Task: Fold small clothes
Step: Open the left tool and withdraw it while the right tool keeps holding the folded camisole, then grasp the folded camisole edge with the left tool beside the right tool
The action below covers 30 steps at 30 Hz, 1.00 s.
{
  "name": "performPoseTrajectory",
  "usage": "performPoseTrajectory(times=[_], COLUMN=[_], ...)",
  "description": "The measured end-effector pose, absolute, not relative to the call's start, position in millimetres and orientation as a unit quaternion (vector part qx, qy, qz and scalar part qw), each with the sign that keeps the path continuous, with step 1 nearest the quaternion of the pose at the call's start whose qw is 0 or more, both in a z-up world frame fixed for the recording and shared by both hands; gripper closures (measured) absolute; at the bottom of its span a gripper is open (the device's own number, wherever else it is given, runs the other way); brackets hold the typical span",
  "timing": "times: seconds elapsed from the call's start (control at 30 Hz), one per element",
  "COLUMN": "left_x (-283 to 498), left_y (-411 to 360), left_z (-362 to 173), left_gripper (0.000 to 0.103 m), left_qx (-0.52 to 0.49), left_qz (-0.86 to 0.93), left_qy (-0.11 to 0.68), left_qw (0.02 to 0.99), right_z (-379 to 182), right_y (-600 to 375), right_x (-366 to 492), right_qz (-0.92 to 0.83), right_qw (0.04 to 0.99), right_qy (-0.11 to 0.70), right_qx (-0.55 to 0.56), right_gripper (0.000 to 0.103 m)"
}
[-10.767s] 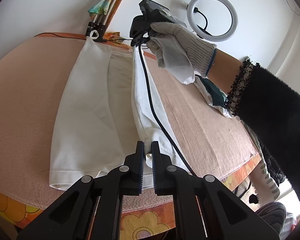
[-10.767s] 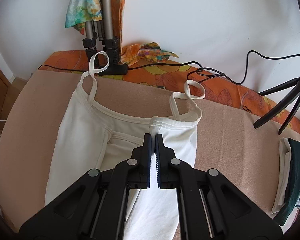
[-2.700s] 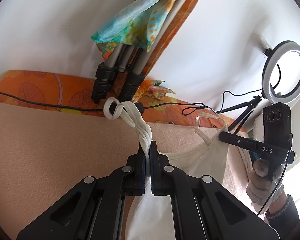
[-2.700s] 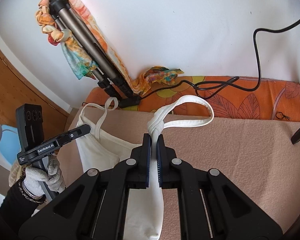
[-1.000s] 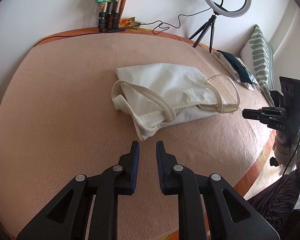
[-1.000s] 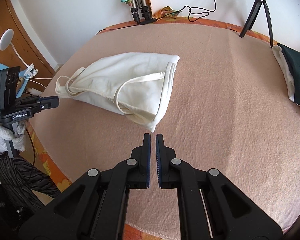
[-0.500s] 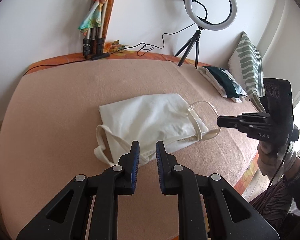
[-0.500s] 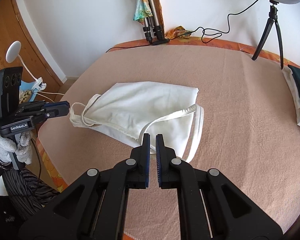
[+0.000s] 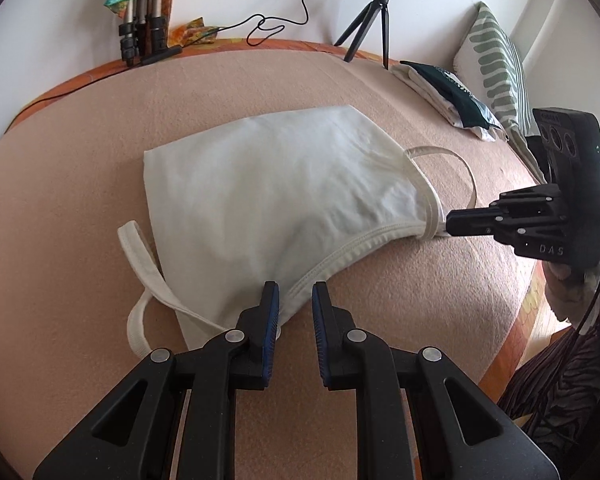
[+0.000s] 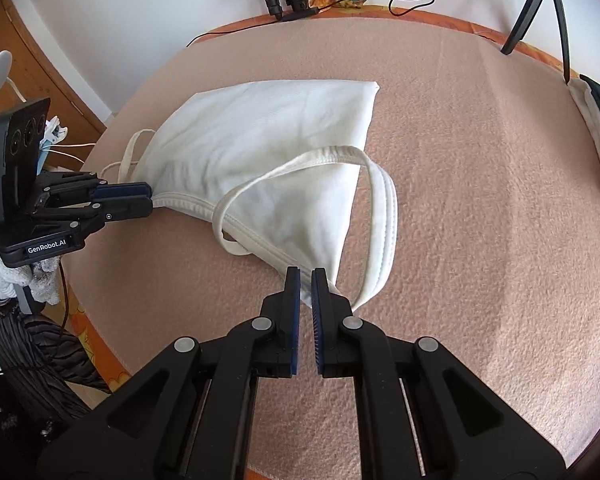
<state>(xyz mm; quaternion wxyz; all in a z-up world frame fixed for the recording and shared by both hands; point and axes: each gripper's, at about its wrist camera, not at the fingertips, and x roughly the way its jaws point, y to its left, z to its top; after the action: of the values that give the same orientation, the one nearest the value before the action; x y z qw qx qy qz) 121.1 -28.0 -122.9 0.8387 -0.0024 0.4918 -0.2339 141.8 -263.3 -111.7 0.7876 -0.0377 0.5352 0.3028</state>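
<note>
Your left gripper (image 9: pixel 293 300) is spread over the white camisole's (image 9: pixel 284 188) hem. Your right gripper (image 10: pixel 305 284) has a narrow gap at the hem corner; whether it pinches cloth, cannot tell.

White top (image 9: pixel 284 184) on peach blanket (image 9: pixel 80 160); green-striped pillow (image 9: pixel 496 60); orange floral sheet (image 10: pixel 420 16).

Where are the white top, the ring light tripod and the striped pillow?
white top (image 9: pixel 268 184), left wrist view, middle of folded body.
ring light tripod (image 9: pixel 374 20), left wrist view, legs.
striped pillow (image 9: pixel 496 68), left wrist view, its face.

Folded white camisole (image 9: pixel 284 196), straps loose
</note>
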Motion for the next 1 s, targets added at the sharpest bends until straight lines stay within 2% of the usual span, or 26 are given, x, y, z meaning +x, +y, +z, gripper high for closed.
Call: performPoseTrajectory(times=[0.03, 0.1, 0.13, 0.17, 0.2, 0.27, 0.5, 0.7, 1.0], left_x=[118.9, 116.1, 114.9, 115.9, 117.8, 125.8, 180.3, 217.8, 247.2], left_y=[-25.1, -18.2, -13.9, -9.3, -3.5, 10.9, 63.5, 86.7, 82.2], left_z=[-121.1, -114.0, -109.1, -104.5, -99.6, -89.9, -83.9, -109.6, -141.6], left_gripper=[0.088, 0.088, 0.088, 0.082, 0.063, 0.04, 0.04, 0.04, 0.04], left_qx=[-0.004, -0.011, -0.015, -0.019, -0.026, -0.048, -0.177, -0.275, -0.302], left_qz=[-0.232, -0.236, -0.235, -0.232, -0.229, -0.22, -0.195, -0.181, -0.189], left_qy=[0.495, 0.494, 0.491, 0.49, 0.489, 0.477, 0.477, 0.491, 0.518], left_qw=[0.837, 0.837, 0.839, 0.84, 0.841, 0.85, 0.839, 0.806, 0.777], right_z=[-109.0, -105.3, -104.0, -103.0, -102.6, -105.8, -131.8, -141.3, -158.1], right_y=[-267.6, -279.0, -285.6, -291.4, -296.8, -304.9, -324.8, -323.1, -315.5], right_x=[140.7, 142.6, 144.0, 145.0, 146.7, 151.4, 168.3, 177.5, 181.8], right_qz=[0.301, 0.302, 0.301, 0.299, 0.297, 0.297, 0.292, 0.299, 0.318], right_qw=[0.79, 0.789, 0.788, 0.79, 0.791, 0.784, 0.743, 0.724, 0.699], right_qy=[0.533, 0.535, 0.535, 0.532, 0.529, 0.533, 0.555, 0.562, 0.57], right_qx=[-0.031, 0.01, 0.036, 0.058, 0.078, 0.116, 0.234, 0.267, 0.29], right_gripper=[0.097, 0.084, 0.062, 0.046, 0.045, 0.045, 0.045, 0.045, 0.045])
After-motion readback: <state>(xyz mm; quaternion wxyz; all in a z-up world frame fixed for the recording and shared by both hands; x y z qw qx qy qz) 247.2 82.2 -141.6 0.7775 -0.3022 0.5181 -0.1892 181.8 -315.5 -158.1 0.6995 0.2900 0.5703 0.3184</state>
